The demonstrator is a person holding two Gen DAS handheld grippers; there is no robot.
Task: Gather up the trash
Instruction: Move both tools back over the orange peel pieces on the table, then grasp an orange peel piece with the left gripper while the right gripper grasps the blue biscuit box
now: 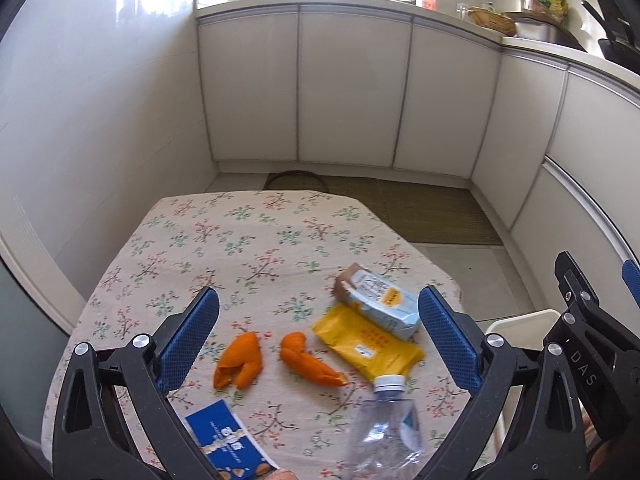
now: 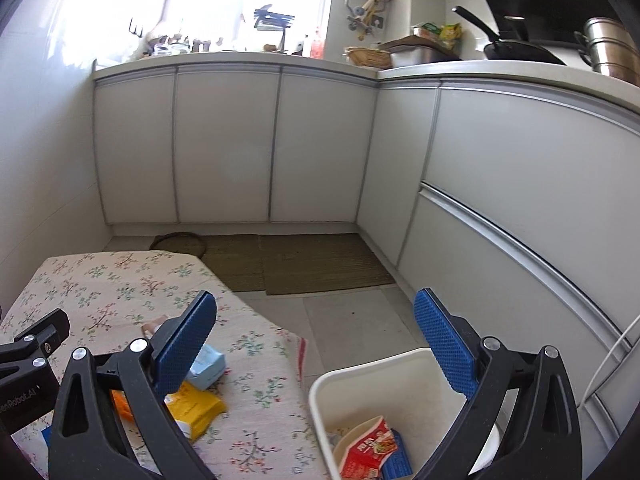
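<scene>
On the floral tablecloth (image 1: 240,248) lie two orange peel pieces (image 1: 239,362) (image 1: 308,360), a yellow wrapper (image 1: 368,346), a light blue and brown carton (image 1: 376,306), a clear plastic bottle with a white cap (image 1: 384,424) and a blue packet (image 1: 230,438). My left gripper (image 1: 318,334) is open above them and holds nothing. My right gripper (image 2: 316,334) is open and empty, over the white bin (image 2: 360,376) beside the table. A red packet (image 2: 366,450) and a blue one lie in the bin. The yellow wrapper (image 2: 200,406) and carton (image 2: 208,364) also show in the right wrist view.
White kitchen cabinets (image 2: 224,148) run along the back and right. Brown floor mats (image 2: 304,260) lie in front of them. The bin rim (image 1: 520,320) shows past the table's right edge. The other gripper (image 1: 592,336) is at far right.
</scene>
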